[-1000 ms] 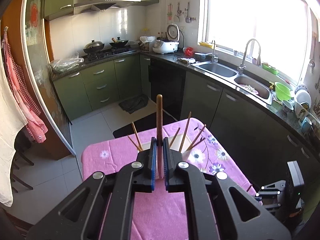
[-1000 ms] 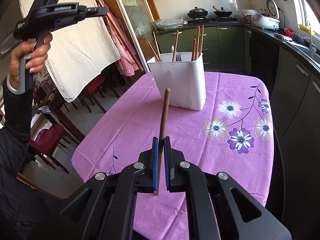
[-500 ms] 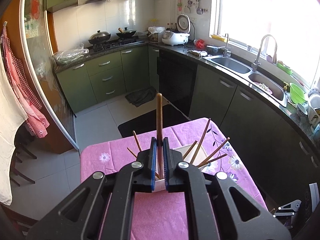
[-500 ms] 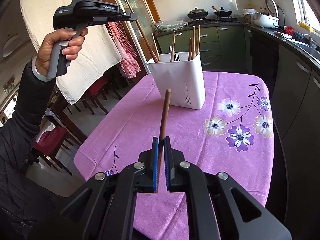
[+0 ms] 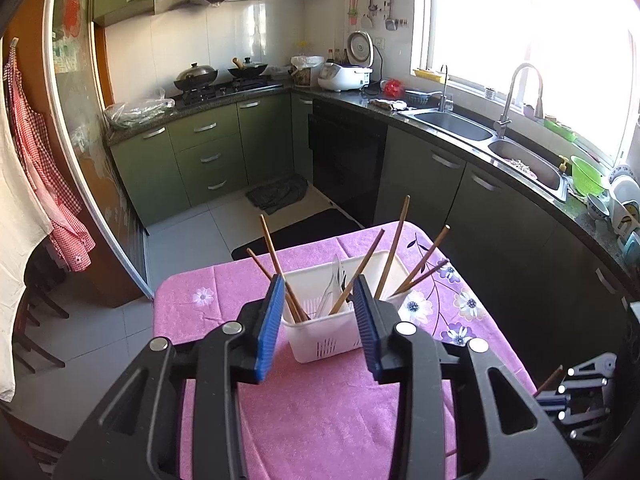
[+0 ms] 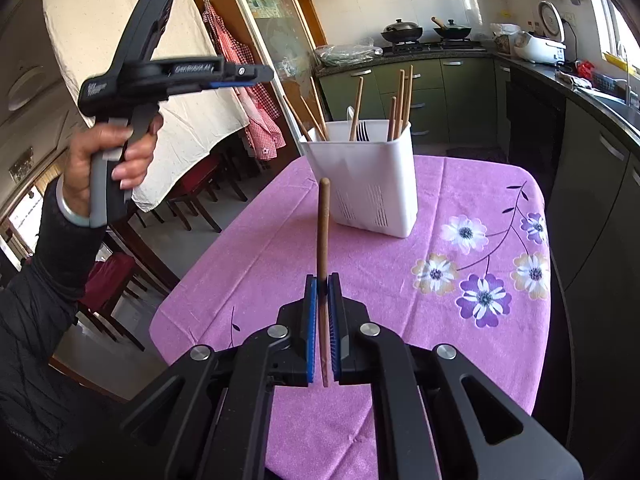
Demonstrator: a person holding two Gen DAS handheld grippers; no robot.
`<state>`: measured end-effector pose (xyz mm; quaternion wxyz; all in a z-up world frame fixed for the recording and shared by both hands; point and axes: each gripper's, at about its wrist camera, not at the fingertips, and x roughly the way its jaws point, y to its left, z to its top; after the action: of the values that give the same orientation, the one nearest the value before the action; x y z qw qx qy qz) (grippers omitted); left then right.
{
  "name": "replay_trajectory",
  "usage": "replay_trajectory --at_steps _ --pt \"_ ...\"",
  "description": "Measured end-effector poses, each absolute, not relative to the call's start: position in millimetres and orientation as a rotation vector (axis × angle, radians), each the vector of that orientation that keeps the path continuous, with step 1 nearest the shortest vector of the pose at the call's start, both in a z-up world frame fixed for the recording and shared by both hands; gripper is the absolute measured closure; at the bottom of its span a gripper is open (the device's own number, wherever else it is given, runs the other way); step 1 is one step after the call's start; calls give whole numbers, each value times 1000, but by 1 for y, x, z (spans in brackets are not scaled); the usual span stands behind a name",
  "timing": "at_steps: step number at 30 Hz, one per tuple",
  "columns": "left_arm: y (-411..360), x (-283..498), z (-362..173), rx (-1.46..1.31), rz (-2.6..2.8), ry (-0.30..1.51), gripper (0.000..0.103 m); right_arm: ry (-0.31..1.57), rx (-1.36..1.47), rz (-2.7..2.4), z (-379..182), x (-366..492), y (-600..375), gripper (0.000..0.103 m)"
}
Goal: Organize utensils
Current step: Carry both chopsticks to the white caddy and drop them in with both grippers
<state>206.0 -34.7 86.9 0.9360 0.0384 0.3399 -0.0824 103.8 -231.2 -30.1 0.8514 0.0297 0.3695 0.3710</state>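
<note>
White plastic, the utensil holder (image 5: 320, 336) stands toward the far end of the pink-clothed table (image 5: 320, 420), already bristling with chopsticks (image 5: 394, 246) and a fork (image 6: 361, 131). Above its near-left side the left gripper (image 5: 318, 316) has just been opening and its jaws now stand apart with nothing between them, likely to let a stick drop in. Nearer on the right, the right gripper (image 6: 323, 312) is clenched on one upright brown chopstick (image 6: 323, 232), probably readied for the same holder.

Black gripper (image 6: 324, 308), blue pads, silver screws; dark, perhaps quilted sleeve (image 6: 36, 320).
</note>
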Motion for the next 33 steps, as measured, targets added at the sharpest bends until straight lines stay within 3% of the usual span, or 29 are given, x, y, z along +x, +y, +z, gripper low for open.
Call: replay_trajectory --at_steps 22,31,33 --pt "-17 146 15 67 -238 827 68 544 169 721 132 239 -200 96" --pt "-20 129 -1 15 -196 796 43 602 111 614 104 284 -177 96" --pt "-21 126 -1 8 -179 780 29 611 91 598 94 289 -170 96"
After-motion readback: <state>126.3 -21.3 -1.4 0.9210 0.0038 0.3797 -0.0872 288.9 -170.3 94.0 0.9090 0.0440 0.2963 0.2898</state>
